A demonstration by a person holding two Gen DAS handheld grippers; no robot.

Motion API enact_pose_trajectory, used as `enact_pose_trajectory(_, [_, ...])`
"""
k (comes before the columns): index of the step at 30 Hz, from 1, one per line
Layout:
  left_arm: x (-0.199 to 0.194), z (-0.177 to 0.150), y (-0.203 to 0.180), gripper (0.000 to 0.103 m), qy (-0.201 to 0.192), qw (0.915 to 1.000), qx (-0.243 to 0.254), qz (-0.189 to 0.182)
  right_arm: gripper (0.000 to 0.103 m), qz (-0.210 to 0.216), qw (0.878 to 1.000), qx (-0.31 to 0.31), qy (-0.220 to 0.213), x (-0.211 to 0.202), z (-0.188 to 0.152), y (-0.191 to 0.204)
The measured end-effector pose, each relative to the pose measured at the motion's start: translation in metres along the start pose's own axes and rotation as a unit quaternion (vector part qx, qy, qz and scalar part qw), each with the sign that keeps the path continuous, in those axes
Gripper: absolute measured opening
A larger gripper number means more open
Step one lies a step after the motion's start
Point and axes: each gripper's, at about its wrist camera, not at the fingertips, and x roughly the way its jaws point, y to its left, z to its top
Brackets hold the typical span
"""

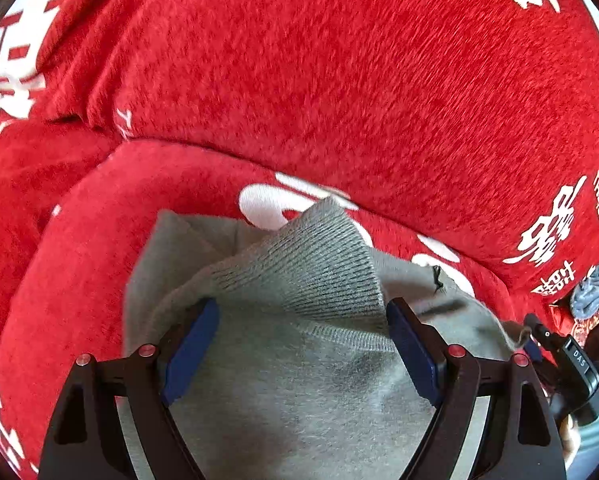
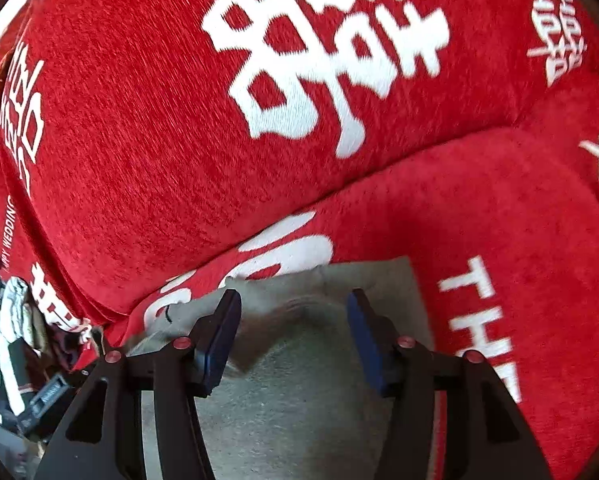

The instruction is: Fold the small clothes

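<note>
A plush red fabric cover with large white characters (image 2: 327,60) fills most of my view, bulging as a cushion across the upper frame and lying flat in the lower part. At my right-side view's lower left edge sits a blurred clutter of pale and dark items (image 2: 15,344).

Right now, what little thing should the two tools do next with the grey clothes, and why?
Probably close the left tool on the ribbed cuff and lay it flat. Both tools stand open over the grey garment on the red cover, the right tool gripping nothing, and the cuff sticks up, rumpled.
</note>
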Motion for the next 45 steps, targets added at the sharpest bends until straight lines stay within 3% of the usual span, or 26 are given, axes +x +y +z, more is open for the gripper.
enact_pose_trajectory(3, [-0.005,-0.006,-0.010,0.086,-0.014,0.9983,0.045,0.036,0.059,-0.013,1.000,-0.025,-0.014,-0.009,-0.003,0.008])
enact_pose_trajectory(6, [0.000,-0.014,-0.028,0.086,-0.023,0.9913,0.098,0.084,0.059,-0.038,0.994,-0.096,-0.018,-0.009,-0.014,0.027])
enact_pose_trajectory(9, [0.012,-0.016,-0.042,0.086,-0.016,0.9851,0.128,0.114,0.059,-0.067,0.983,-0.170,0.004,0.007,-0.027,0.054])
enact_pose_trajectory(13, [0.038,-0.013,-0.054,0.086,-0.012,0.9688,0.171,0.179,0.059,-0.108,0.959,-0.258,0.038,0.037,-0.045,0.085])
enact_pose_trajectory(16, [0.051,-0.009,-0.042,0.087,0.003,0.9646,0.171,0.201,0.059,-0.143,0.952,-0.265,0.060,0.058,-0.044,0.080])
enact_pose_trajectory(19, [0.057,-0.001,-0.025,0.086,0.018,0.9720,0.142,0.186,0.058,-0.126,0.965,-0.222,0.061,0.058,-0.035,0.061])
enact_pose_trajectory(21, [0.061,0.002,-0.019,0.088,0.017,0.9695,0.136,0.203,0.057,-0.133,0.967,-0.208,0.054,0.057,-0.031,0.054])
enact_pose_trajectory(22, [0.064,0.003,-0.015,0.093,0.023,0.9711,0.126,0.202,0.057,-0.154,0.965,-0.205,0.049,0.057,-0.030,0.050])
enact_pose_trajectory(25, [0.066,0.010,0.003,0.098,0.036,0.9803,0.079,0.177,0.057,-0.132,0.975,-0.172,0.049,0.055,-0.025,0.038])
enact_pose_trajectory(28, [0.060,0.008,-0.002,0.098,0.032,0.9772,0.090,0.189,0.057,-0.138,0.972,-0.180,0.054,0.053,-0.025,0.043])
enact_pose_trajectory(30, [0.040,0.001,-0.009,0.097,-0.002,0.9761,0.091,0.197,0.059,-0.142,0.974,-0.172,0.039,0.037,-0.030,0.051])
enact_pose_trajectory(34, [-0.001,-0.034,-0.028,0.097,-0.035,0.9859,0.095,0.134,0.066,-0.086,0.976,-0.200,0.011,-0.001,-0.061,0.081])
enact_pose_trajectory(36, [-0.006,-0.059,-0.043,0.097,-0.038,0.9807,0.128,0.143,0.068,-0.078,0.968,-0.239,0.014,-0.007,-0.084,0.096])
enact_pose_trajectory(40, [0.002,-0.083,-0.048,0.098,-0.030,0.9702,0.168,0.172,0.068,-0.104,0.949,-0.295,0.029,0.006,-0.117,0.109])
enact_pose_trajectory(43, [-0.002,-0.081,-0.031,0.103,-0.038,0.9709,0.159,0.175,0.071,-0.123,0.955,-0.270,0.017,0.002,-0.112,0.088])
enact_pose_trajectory(45, [-0.006,-0.078,-0.021,0.103,-0.027,0.9765,0.140,0.161,0.072,-0.129,0.963,-0.237,0.017,-0.006,-0.104,0.069])
